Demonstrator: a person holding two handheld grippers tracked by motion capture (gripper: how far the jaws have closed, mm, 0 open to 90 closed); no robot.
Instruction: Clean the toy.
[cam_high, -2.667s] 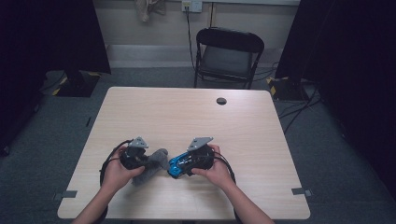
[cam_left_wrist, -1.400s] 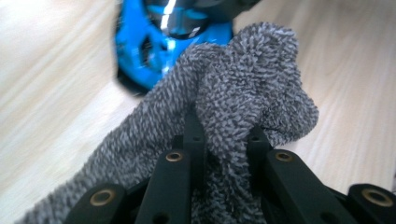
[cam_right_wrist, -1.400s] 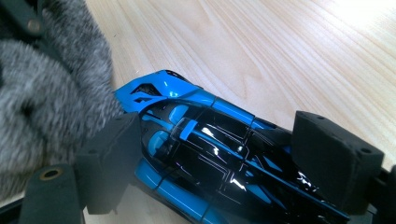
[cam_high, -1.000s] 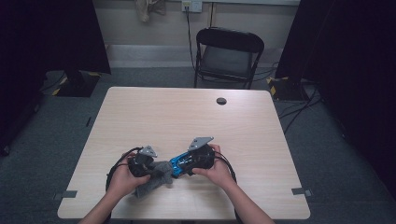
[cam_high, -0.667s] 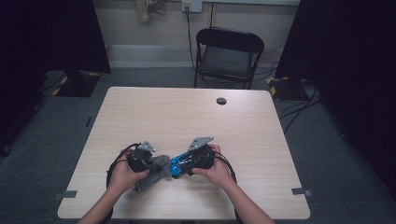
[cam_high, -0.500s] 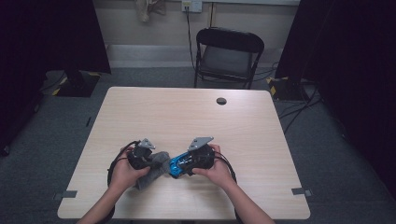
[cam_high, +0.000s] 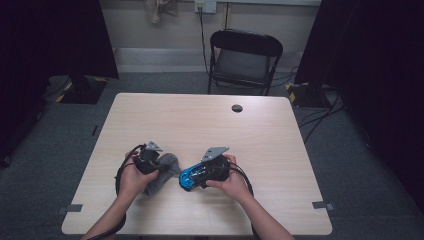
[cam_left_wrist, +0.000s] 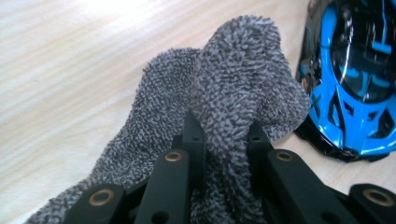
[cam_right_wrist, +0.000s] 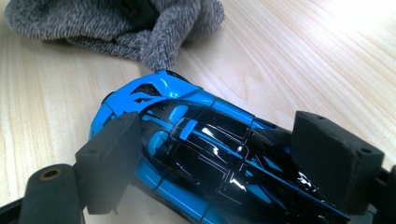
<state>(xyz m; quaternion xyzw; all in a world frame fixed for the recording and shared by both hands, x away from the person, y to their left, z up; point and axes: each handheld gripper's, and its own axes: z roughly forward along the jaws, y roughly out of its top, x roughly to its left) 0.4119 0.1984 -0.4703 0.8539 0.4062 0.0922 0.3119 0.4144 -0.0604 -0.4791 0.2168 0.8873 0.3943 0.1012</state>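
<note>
The left tool (cam_left_wrist: 223, 140) is clamped on a grey fuzzy cloth (cam_left_wrist: 224, 93); the right tool (cam_right_wrist: 210, 163) grips a blue toy car (cam_right_wrist: 196, 154), its nose just touching the cloth. Both rest on the surface (cam_high: 280, 140). Wiping looks barely begun.

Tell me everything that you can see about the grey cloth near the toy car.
The grey cloth looks like fluffy terry or microfibre, flecked light and dark. It lies bunched on the wooden table, with one fold raised and pinched between the shut jaws of the left gripper. Its raised end sits against the nose of the blue and black toy car, which the right gripper holds by its sides.
</note>
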